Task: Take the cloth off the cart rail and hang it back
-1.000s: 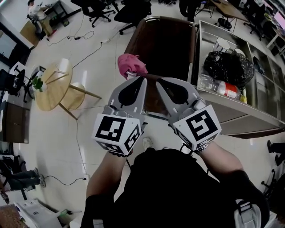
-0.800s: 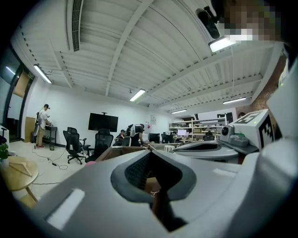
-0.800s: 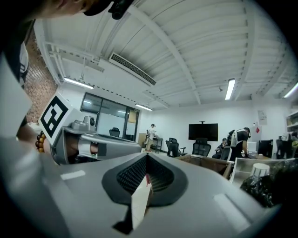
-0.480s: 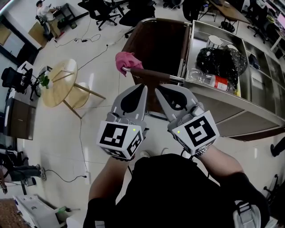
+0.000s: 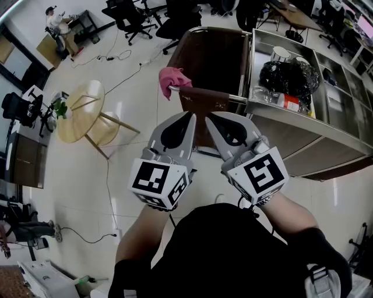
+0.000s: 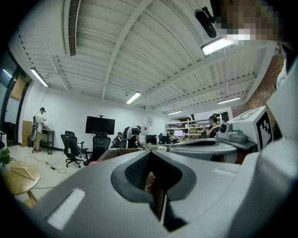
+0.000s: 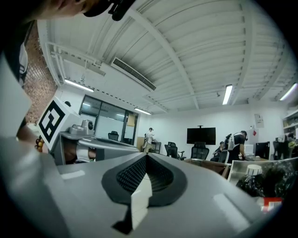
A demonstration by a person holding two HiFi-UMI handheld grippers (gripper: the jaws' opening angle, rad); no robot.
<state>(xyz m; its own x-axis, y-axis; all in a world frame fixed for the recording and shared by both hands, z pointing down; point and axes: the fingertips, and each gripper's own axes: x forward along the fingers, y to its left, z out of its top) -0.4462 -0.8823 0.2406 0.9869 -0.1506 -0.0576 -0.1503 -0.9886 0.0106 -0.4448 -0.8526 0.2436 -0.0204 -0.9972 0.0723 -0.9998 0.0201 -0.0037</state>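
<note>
A pink cloth (image 5: 174,78) hangs bunched over the left end of the brown cart's rail (image 5: 211,96) in the head view. Both grippers are held side by side in front of the person's chest, pointing at the cart. The left gripper (image 5: 190,116) is shut and holds nothing; its tip sits just short of the rail, below the cloth. The right gripper (image 5: 208,118) is also shut and empty, right beside it. In the left gripper view the left gripper (image 6: 149,154) shows closed jaws, and in the right gripper view the right gripper (image 7: 146,156) does too.
A steel shelf cart (image 5: 326,137) stands to the right of the brown cart (image 5: 211,52), carrying a black bag (image 5: 291,77) and a bottle (image 5: 289,102). A round wooden table (image 5: 77,112) stands at left. Office chairs (image 5: 133,13) and floor cables (image 5: 108,174) lie around.
The head view has shifted a little, so the rail now shows clear of the gripper tips instead of behind them. Both grippers stay shut and side by side; the cloth has not moved.
</note>
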